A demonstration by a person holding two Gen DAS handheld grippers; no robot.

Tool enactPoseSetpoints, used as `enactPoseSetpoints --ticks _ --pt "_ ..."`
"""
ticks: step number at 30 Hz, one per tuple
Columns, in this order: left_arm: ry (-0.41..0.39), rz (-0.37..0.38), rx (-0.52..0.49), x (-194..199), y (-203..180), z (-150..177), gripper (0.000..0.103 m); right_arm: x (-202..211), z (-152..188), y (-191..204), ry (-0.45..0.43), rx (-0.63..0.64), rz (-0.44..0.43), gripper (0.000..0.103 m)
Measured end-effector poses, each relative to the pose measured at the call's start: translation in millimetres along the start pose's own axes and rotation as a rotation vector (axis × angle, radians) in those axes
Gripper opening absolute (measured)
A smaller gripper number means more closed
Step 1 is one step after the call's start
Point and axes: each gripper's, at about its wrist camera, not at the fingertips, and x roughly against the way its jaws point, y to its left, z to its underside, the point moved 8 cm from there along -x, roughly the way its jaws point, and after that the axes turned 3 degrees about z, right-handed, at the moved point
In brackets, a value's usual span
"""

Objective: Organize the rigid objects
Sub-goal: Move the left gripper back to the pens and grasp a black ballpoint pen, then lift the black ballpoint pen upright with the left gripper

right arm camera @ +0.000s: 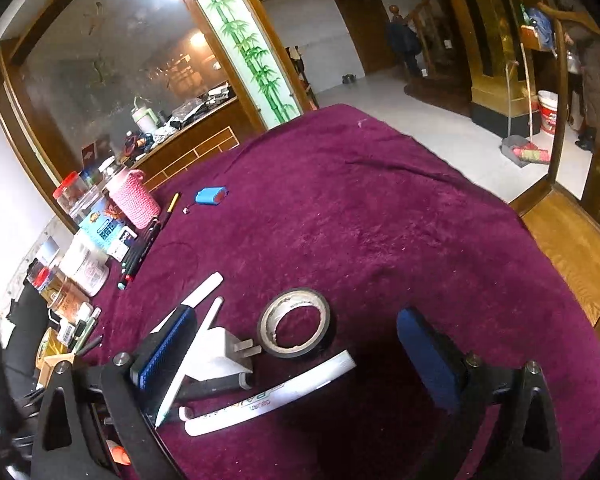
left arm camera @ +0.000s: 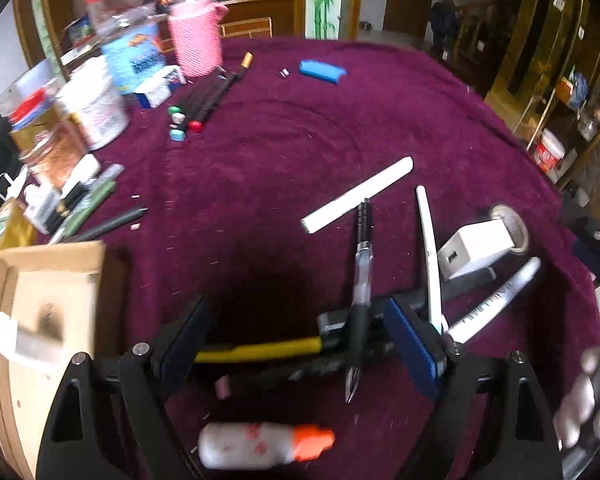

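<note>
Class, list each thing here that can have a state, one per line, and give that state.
Left hand-held gripper: open, empty.
Right hand-held gripper: open, empty.
Cardboard box: open.
Tape roll: lying flat.
White charger: unplugged, prongs toward tape roll.
Black gel pen: uncapped, lying across yellow-handled tool.

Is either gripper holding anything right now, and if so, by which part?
Nothing is held. The left gripper is open above the yellow-handled tool and black pen, gripping neither. The right gripper is open too, near the tape roll.

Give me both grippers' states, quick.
Left gripper: open, holding nothing, over a black pen.
Right gripper: open, holding nothing.
</note>
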Motion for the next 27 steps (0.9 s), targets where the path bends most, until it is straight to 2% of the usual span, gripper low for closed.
enactPoseSetpoints --ticks 4,5,6,9,11,14,17,21,27 --pt "0.011 0.01 -0.029 -18.7 -13.1 -4.5 0.086 -4.4 0.8 1.8 0.014 -0.007 -0.014 0.101" --pt "0.0 0.013 -0.032 -19.3 -14.5 -7.5 0.081 -4.2 0.8 1.9 0.013 -0.009 -0.016 0.101" --pt "-0.009 0.012 -0.041 -19.7 -16.1 -10.0 0.069 -4.0 0.7 1.8 0.013 -0.009 -0.017 0.101" --pt "-0.004 0.025 -0.067 -24.9 -22.1 -11.7 0.048 -4.7 1.4 2.8 0.017 -0.005 -0.017 0.101" --pt "0.007 0.018 -0.087 -30.8 -25.0 -10.8 0.04 -6.1 1.8 4.2 0.024 -0.001 -0.017 0.101" --pt "-0.015 0.016 -0.094 -32.3 -28.0 -13.3 0.036 -7.0 2.0 5.0 0.026 0.004 -0.011 0.101" --pt "-0.028 0.048 -0.098 -30.3 -32.6 -14.8 0.01 -7.6 1.4 3.1 0.019 0.007 0.006 0.101" --pt "-0.076 0.066 -0.095 -14.5 -33.2 -16.4 0.01 -12.3 3.0 0.4 0.033 0.005 0.02 0.101" --pt "-0.147 0.125 -0.082 30.6 -31.1 -11.1 0.01 -14.4 3.5 -6.3 0.034 0.002 0.045 0.101"
